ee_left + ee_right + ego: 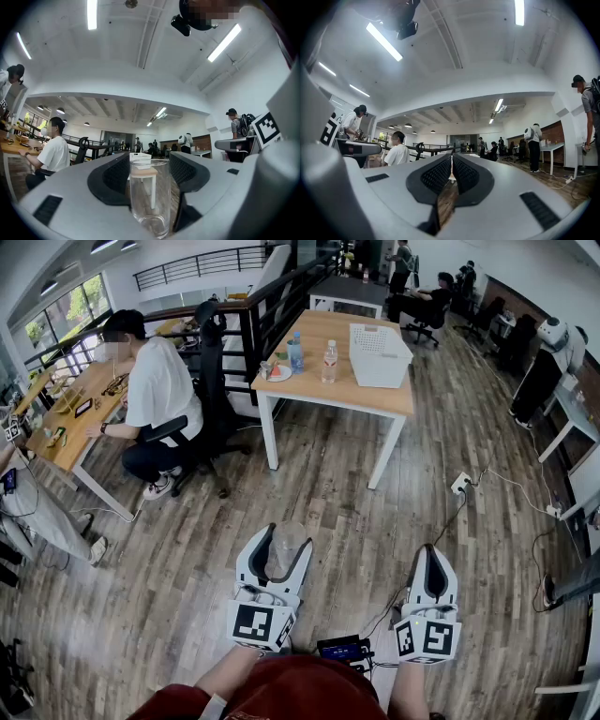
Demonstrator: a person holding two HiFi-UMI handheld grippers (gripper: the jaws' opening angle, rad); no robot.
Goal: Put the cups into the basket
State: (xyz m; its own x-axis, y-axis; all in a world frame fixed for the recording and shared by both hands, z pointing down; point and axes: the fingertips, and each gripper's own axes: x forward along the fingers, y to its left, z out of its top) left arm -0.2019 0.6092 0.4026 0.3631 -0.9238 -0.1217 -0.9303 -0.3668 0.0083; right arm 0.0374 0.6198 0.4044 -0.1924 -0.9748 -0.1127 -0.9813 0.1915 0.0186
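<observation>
Left tongs [280,542]: clamped on clear glass cup [150,197]; cup upright btwn both pads, carried over wood floor [328,512].
Right tongs [429,557]: pressed together, nothing btwn them; roughly level, alongside the left pair.
Basket [380,354]: white, on far wooden surface [319,334], well apart from cup.
Also on surface: clear bottle [329,362] just left of basket.
Bystander: seated person [159,390] at another surface, far left.

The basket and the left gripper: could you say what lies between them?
Head view: only bare wooden floor and the table's front edge before the basket.
</observation>
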